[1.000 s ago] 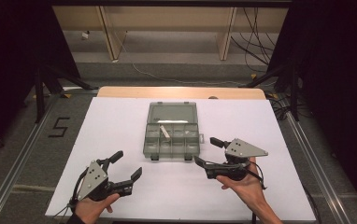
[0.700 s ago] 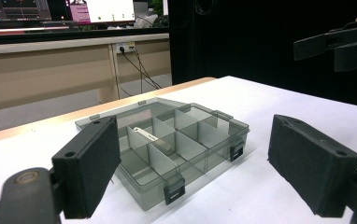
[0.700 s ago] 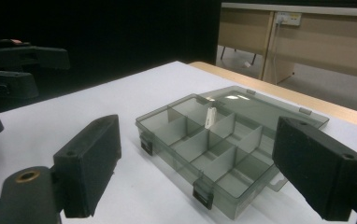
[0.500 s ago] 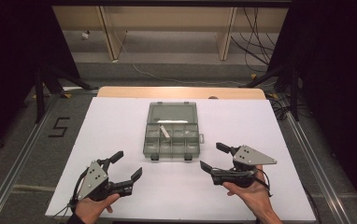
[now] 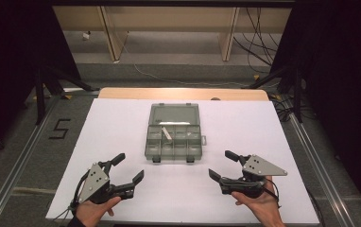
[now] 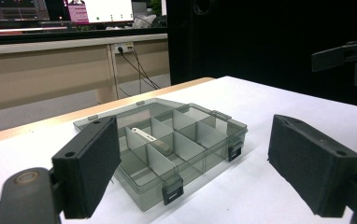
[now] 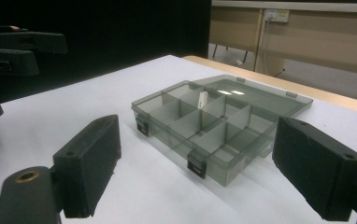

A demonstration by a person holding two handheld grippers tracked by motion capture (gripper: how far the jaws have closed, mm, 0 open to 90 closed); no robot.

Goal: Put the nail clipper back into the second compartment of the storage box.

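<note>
A grey translucent compartment box (image 5: 174,138) lies open in the middle of the white table top (image 5: 263,127), lid flat behind it. One small white piece (image 5: 167,134) rests in a middle compartment, also seen as the white piece (image 6: 147,136) and white piece (image 7: 203,99). My left gripper (image 5: 127,169) is held near the front left, open, nothing between its jaws. My right gripper (image 5: 222,164) is held near the front right, open and empty too. Both point toward the box (image 6: 167,144) (image 7: 218,123) from a short way off.
The box has two black latches (image 7: 196,167) on its near wall. A wooden strip (image 5: 183,93) borders the table's far edge. Metal rails (image 5: 22,156) run along both sides, and a floor marking "5" (image 5: 59,128) lies at the left.
My right gripper has drawn back toward the front edge and slightly right. The left gripper has stayed put.
</note>
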